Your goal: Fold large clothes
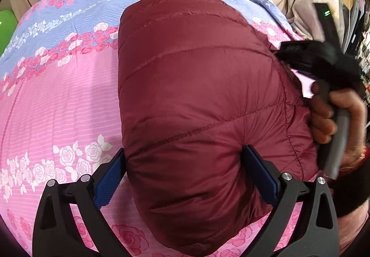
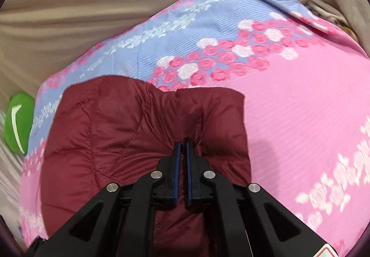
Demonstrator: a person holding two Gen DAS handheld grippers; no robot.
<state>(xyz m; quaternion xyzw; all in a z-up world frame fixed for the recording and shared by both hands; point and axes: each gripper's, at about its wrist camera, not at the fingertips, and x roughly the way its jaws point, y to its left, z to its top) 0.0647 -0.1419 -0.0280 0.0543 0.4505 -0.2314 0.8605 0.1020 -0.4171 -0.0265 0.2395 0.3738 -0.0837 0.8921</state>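
Pink and blue rose-printed bedding (image 1: 57, 99) covers the bed that serves as the work surface, with beige fabric (image 2: 92, 2) rising behind it. Nearest the left camera, the left gripper (image 1: 185, 171) has its blue-padded fingers spread wide, one on each side of a puffy end of the maroon quilted jacket (image 1: 196, 95); the fingers flank the bulge but do not look clamped on it. The jacket lies on the bedding as a compact, thick bundle, its quilted panels doubled over. At its right edge, the right hand (image 1: 335, 122) holds the handle of the right gripper (image 2: 183, 143). In the right view that gripper's fingers are nearly together, pinching a fold of jacket fabric at the seam where two layers meet. Beyond the jacket the bedding stretches flat toward the far edge, and a green object (image 2: 19, 122) sits off to the left beside the bed.

Judging from the tidy rectangular outline, most folds seem done; what likely remains is settling this pinched layer, pressing out the puff, and letting go.
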